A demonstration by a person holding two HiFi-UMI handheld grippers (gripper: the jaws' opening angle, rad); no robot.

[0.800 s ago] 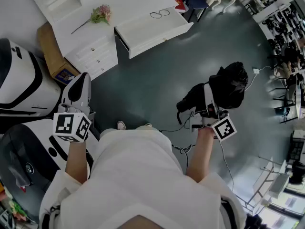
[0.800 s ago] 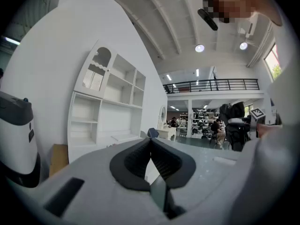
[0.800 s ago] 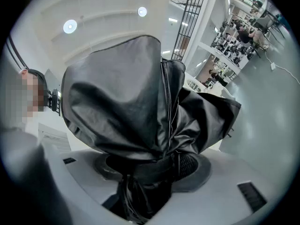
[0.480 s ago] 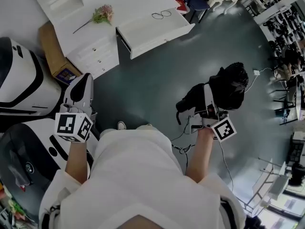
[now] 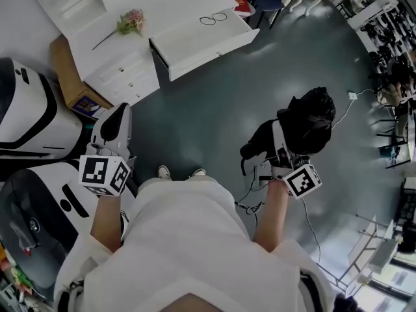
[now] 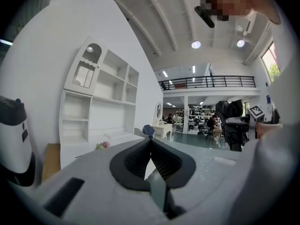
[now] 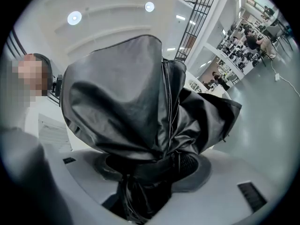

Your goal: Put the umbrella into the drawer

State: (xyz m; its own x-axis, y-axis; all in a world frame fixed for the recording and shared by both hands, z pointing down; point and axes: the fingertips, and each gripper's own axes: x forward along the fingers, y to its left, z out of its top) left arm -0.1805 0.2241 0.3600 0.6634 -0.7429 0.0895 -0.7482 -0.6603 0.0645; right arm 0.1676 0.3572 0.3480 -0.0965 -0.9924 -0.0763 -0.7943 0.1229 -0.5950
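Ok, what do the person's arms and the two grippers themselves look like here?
Both are pale grey-white moulded shells with dark textured jaw pads: left gripper, right gripper. Each bears a white marker cube printed with black squares. Dark cables trail from the right one. The person wears a white top, sleeves ending near the elbows.

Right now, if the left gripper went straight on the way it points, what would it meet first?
Probably the white desk, around its small drawers, left of the open drawer. The left gripper might instead skim over the desktop; its height against the desk is unclear.
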